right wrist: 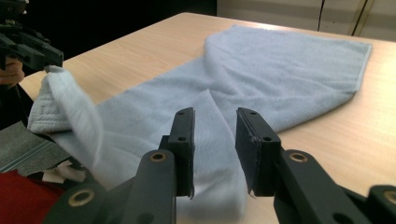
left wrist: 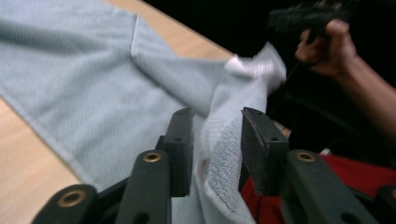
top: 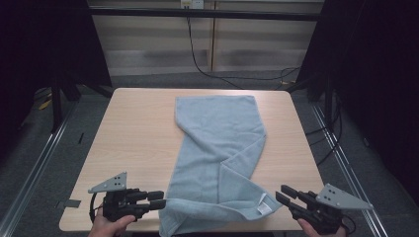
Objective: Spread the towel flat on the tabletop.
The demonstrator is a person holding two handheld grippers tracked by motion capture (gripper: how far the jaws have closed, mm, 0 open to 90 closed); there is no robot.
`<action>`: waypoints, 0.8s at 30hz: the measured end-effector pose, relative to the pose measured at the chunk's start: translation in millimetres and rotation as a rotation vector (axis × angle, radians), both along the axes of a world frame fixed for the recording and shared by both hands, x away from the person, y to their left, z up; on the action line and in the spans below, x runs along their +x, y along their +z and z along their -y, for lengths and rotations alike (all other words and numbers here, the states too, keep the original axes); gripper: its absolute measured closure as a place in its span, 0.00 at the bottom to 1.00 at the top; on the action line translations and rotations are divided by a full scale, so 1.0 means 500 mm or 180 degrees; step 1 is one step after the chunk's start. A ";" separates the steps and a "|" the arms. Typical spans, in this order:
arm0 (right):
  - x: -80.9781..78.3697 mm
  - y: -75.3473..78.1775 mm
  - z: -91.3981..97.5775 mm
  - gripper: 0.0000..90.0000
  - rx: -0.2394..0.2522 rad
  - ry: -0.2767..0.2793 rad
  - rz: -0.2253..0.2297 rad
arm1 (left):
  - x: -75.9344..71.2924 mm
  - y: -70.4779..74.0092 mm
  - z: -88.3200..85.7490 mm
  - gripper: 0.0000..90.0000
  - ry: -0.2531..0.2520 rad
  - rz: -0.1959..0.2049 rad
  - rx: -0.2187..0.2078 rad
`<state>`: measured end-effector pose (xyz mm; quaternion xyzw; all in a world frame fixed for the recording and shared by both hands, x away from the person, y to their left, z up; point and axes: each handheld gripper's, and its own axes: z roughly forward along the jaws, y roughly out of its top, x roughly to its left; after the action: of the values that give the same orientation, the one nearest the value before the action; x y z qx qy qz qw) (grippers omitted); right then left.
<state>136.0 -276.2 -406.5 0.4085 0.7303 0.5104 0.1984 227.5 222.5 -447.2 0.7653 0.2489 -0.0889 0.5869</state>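
High view has both hands low at the near table edge, each gripper lying roughly level and pointing inward at the pale blue towel (top: 217,148). The left gripper (top: 161,200) has its jaws part open, and a raised fold of the towel's near corner stands between them; the picture is blurred, but the pads seem not to press it. The right gripper (top: 283,193) has its jaws apart, with towel just ahead of them.
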 end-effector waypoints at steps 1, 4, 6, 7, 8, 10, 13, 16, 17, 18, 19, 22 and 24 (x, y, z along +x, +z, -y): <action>0.014 -0.001 -0.006 0.71 -0.0005 0.0033 -0.0058 | 0.005 0.001 0.001 0.71 0.0031 0.0017 0.0028; 0.067 -0.015 -0.038 0.68 -0.0046 0.0187 -0.0190 | 0.030 0.002 0.012 0.69 0.0060 -0.0007 0.0070; 0.106 -0.028 -0.065 0.66 -0.0143 0.0245 -0.0278 | 0.048 -0.005 0.024 0.67 0.0093 -0.0031 0.0149; 0.126 -0.035 -0.076 0.65 -0.0133 0.0321 -0.0336 | 0.059 -0.010 0.031 0.66 0.0093 -0.0048 0.0231; 0.144 -0.042 -0.089 0.64 -0.0161 0.0383 -0.0420 | 0.070 -0.017 0.040 0.65 0.0106 -0.0055 0.0318; 0.178 -0.058 -0.113 0.63 -0.0241 0.0429 -0.0501 | 0.093 -0.034 0.061 0.65 0.0126 -0.0085 0.0494; 0.225 -0.086 -0.145 0.60 -0.0352 0.0474 -0.0650 | 0.124 -0.069 0.096 0.65 0.0192 -0.0109 0.0808; 0.270 -0.117 -0.171 0.57 -0.0393 0.0540 -0.0879 | 0.143 -0.102 0.126 0.65 0.0255 -0.0084 0.1130; 0.287 -0.135 -0.186 0.60 -0.0454 0.0533 -0.0976 | 0.146 -0.107 0.131 0.65 0.0241 -0.0082 0.1181; 0.287 -0.135 -0.186 0.60 -0.0454 0.0533 -0.0976 | 0.147 -0.113 0.135 0.65 0.0256 -0.0033 0.1252; 0.293 -0.144 -0.193 0.73 -0.0495 0.0543 -0.1020 | 0.146 -0.113 0.135 0.67 0.0279 -0.0014 0.1259; 0.279 -0.138 -0.185 0.98 -0.0425 0.0392 -0.0907 | 0.133 -0.109 0.124 0.70 0.0305 0.0090 0.1398; 0.254 -0.119 -0.165 1.00 -0.0390 0.0259 -0.0774 | 0.120 -0.107 0.107 0.71 0.0377 0.0082 0.1422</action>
<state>263.2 -193.7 -466.1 0.4245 0.7947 0.4193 0.1121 287.7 169.0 -501.0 0.8614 0.2994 0.0128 0.4102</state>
